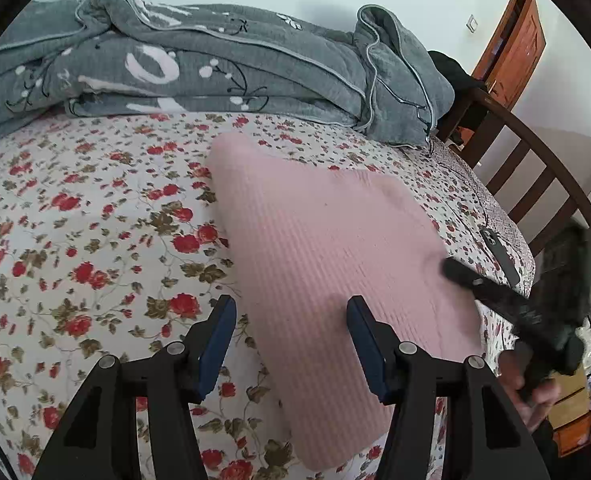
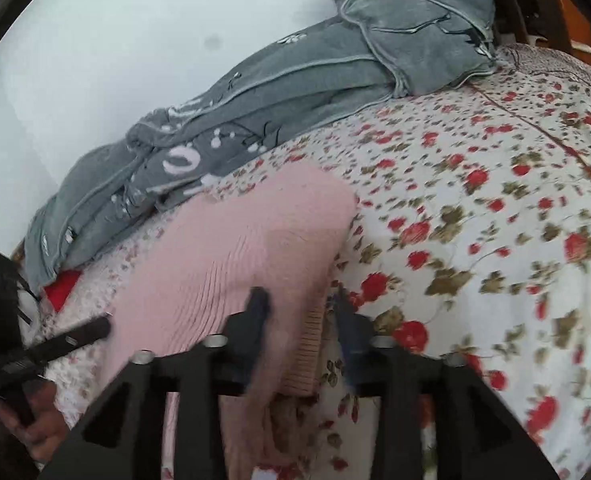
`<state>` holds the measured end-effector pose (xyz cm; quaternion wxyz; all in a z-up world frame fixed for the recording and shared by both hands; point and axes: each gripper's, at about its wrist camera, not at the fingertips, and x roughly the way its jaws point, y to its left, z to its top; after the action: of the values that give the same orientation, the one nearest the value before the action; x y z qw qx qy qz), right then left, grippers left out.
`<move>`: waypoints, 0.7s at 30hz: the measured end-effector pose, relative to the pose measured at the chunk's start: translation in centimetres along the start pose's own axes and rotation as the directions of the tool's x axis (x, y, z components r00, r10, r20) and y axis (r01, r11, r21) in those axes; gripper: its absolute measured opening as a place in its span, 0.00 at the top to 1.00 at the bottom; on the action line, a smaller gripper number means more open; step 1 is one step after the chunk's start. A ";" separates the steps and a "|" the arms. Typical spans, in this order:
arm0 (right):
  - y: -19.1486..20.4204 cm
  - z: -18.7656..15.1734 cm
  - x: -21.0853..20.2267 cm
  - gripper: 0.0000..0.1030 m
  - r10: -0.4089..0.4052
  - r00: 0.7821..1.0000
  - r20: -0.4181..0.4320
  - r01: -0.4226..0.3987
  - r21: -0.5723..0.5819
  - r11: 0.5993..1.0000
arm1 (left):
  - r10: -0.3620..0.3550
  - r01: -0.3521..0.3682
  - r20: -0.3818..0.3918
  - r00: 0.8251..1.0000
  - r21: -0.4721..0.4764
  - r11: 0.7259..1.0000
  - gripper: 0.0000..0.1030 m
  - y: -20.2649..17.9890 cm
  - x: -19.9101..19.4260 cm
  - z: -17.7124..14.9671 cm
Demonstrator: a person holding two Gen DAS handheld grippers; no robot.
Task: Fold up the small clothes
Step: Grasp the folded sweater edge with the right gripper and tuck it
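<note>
A bed [image 1: 75,220] in a white sheet with red roses carries everything. Along its far edge lies a grey quilt [image 1: 215,68], bunched up. Nearer, a folded pink ribbed garment [image 1: 327,248] rests flat on the sheet. The left tongs [image 1: 291,344] stand spread over its near left edge, pinching nothing. The right tongs [image 2: 299,312] are spread too, straddling its ribbed hem without pressing it.
</note>
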<state>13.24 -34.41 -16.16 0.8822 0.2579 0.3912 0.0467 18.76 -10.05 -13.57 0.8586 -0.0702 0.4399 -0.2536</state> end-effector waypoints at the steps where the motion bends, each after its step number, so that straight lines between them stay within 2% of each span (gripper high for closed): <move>1: 0.1 0.1 -0.2 0.60 0.007 1.000 -0.001 -0.007 0.004 1.000 | -0.007 0.006 -0.006 1.000 -0.019 1.000 0.45 0.2 0.4 0.1; 5: 1.0 -0.1 1.5 0.59 0.002 0.997 -0.083 -0.004 -0.028 1.000 | -0.071 0.066 -0.039 0.997 -0.123 0.990 0.42 1.3 2.4 0.5; 6: 0.7 -0.6 2.3 0.58 0.009 0.994 -0.107 -0.010 -0.011 1.000 | -0.081 0.073 -0.046 0.996 -0.141 0.987 0.38 1.5 2.9 0.5; 7: 0.3 -1.0 2.8 0.52 0.020 0.993 -0.118 -0.019 0.007 1.000 | -0.084 0.075 -0.055 0.995 -0.155 0.985 0.38 1.7 3.4 0.5; 11: -0.7 -1.5 3.0 0.51 0.058 0.991 -0.118 -0.054 0.035 0.998 | -0.151 0.135 -0.064 0.986 -0.204 0.970 0.38 2.5 4.6 0.3; 13: -0.6 -1.3 3.2 0.50 0.053 0.991 -0.125 -0.049 0.034 0.998 | -0.166 0.149 -0.059 0.984 -0.225 0.963 0.40 2.8 5.0 0.3; 18: -0.5 -0.6 4.5 0.45 0.089 0.982 -0.164 -0.078 0.071 0.994 | -0.137 0.128 -0.038 0.990 -0.183 0.975 0.58 2.1 4.3 1.0; 19: -0.3 -0.5 4.6 0.46 0.098 0.981 -0.170 -0.086 0.079 0.993 | -0.129 0.122 -0.031 0.991 -0.170 0.978 0.59 1.8 4.0 1.2; 21: 0.1 -0.4 4.5 0.58 0.114 0.977 -0.179 -0.097 0.101 0.990 | -0.104 0.100 -0.023 0.994 -0.148 0.984 0.62 1.6 3.5 1.7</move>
<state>16.03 -32.83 -19.32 0.8257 0.3132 0.4585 0.0991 22.36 -10.61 -15.59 0.8301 -0.1516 0.4665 -0.2653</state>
